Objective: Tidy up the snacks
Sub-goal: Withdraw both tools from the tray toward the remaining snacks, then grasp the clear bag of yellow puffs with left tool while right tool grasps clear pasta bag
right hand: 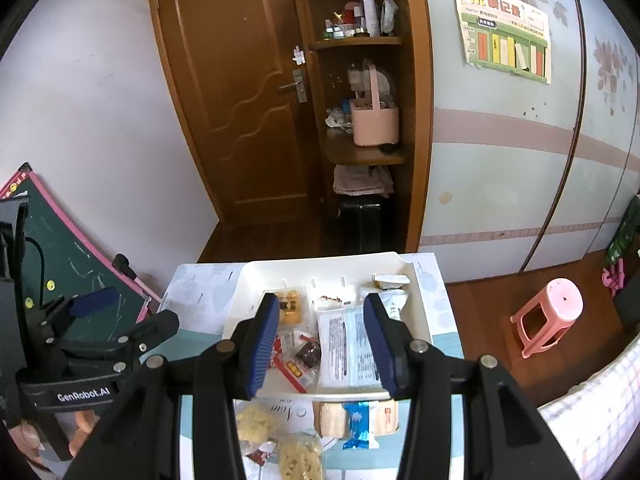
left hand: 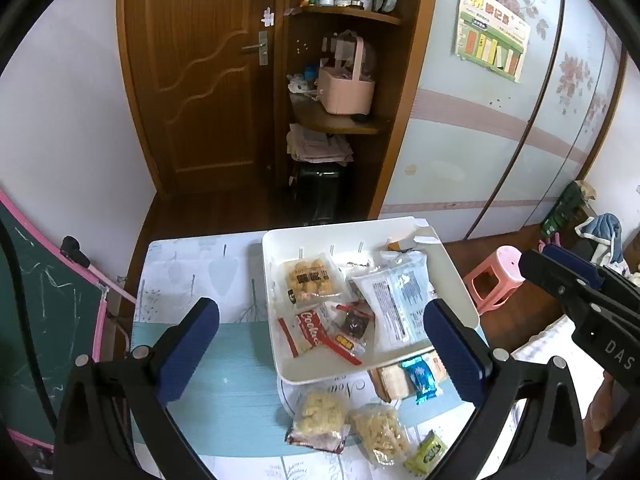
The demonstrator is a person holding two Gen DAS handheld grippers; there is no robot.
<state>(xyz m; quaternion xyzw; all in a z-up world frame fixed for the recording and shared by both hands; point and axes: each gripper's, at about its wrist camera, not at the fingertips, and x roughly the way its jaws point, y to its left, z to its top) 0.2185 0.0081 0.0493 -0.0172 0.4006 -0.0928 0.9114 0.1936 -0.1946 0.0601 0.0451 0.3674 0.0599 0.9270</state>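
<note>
Both grippers sit closest to the lenses: left gripper [left hand: 320,344] has its blue-padded jaws spread wide with nothing between them, hovering above the table; right gripper [right hand: 322,338] has its jaws parted to a moderate gap, also holding nothing, poised over the near half of the tray. Table [left hand: 200,280], with a pale leaf-print cover and a teal band, carries everything. White tray [left hand: 280,236] rests on the far right part of the table and already holds several snacks. Largest item inside is a clear-and-white flat packet [left hand: 394,300] with printed text, lying along the tray's right side. Next is a bag of yellow biscuits [left hand: 310,280] toward the far left of the tray, then a red-and-white wrapper [left hand: 306,330] at the near left, then a small dark snack packet [left hand: 354,328] just beside it (partly overlapping the red wrapper's edge). Outside the tray, on the table nearer the cameras: two clear bags of pale crunchy pieces [left hand: 320,420] side by side, a blue wrapper [left hand: 420,376] lying on beige cracker packs at the tray's near rim, and a small green packet [left hand: 430,450], smallest of the lot.
</note>
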